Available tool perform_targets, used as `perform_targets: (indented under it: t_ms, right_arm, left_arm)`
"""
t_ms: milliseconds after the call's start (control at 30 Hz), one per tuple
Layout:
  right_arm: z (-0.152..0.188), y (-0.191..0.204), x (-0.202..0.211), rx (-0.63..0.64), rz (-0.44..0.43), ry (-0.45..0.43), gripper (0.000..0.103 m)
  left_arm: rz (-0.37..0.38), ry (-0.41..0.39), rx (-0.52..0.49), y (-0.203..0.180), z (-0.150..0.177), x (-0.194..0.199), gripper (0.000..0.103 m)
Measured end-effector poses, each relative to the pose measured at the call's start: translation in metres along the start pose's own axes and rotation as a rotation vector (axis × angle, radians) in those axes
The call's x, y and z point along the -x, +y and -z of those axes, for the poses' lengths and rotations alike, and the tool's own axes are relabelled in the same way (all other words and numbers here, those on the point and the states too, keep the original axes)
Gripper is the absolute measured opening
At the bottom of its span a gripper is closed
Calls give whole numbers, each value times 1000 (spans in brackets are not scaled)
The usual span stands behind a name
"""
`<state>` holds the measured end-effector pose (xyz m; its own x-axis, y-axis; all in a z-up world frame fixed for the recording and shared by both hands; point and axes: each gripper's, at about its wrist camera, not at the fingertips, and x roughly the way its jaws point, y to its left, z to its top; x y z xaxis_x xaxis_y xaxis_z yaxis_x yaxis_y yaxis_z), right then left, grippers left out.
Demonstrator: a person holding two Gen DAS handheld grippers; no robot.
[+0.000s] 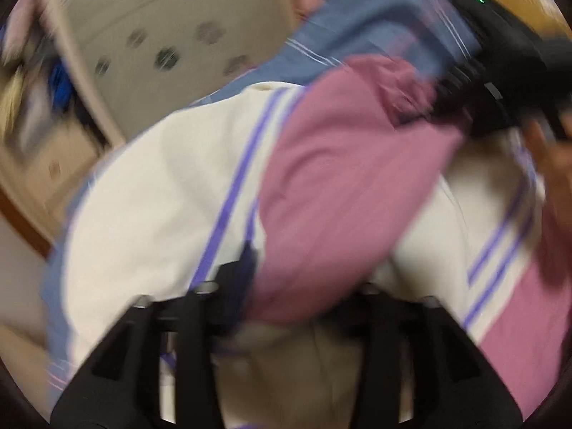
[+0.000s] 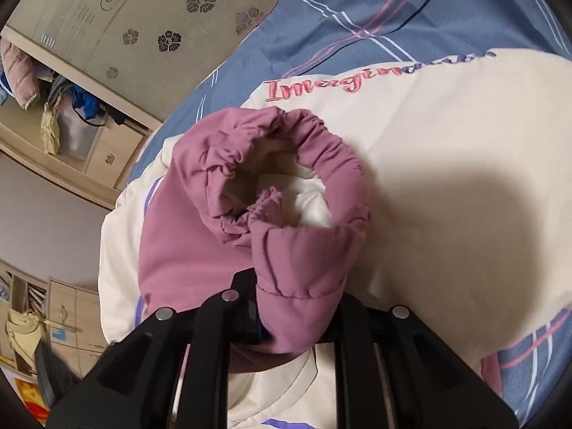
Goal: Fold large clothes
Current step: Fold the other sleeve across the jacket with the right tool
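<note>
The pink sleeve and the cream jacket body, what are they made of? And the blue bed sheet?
The pink sleeve looks like smooth matte woven cloth over soft padding: it puffs, and its cuff is gathered, probably by elastic. The cream jacket body looks like the same matte padded cloth, with stitched pink lettering. The blue bed sheet looks like thin woven cloth, maybe cotton: flat, dull, with printed stripes.

text: "Imagin…", pink script, ending blurred | on: cream jacket (image 2: 447, 164)

Cream padded jacket (image 2: 447, 164) spread on bed, mauve sleeve (image 2: 286, 214) lifted, cuff open
</note>
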<state>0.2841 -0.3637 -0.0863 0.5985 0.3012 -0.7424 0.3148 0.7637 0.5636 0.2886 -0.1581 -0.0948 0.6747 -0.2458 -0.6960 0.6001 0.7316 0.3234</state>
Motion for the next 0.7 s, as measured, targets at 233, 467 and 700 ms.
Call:
perform_targets:
  t_ms: [233,467,700]
  right_arm:
    - [-5,-16,-1,-14,-78,38,15]
    - [-4,-20,9,9,-92,37,23]
    - [-9,-53,90,-112,-110,-134,91]
  left_arm:
    - [246,-197,299,49,-23,80,101]
    - [-9,64,652,55,-32,-60,101]
    - [-76,29,581,36,-26,-69,101]
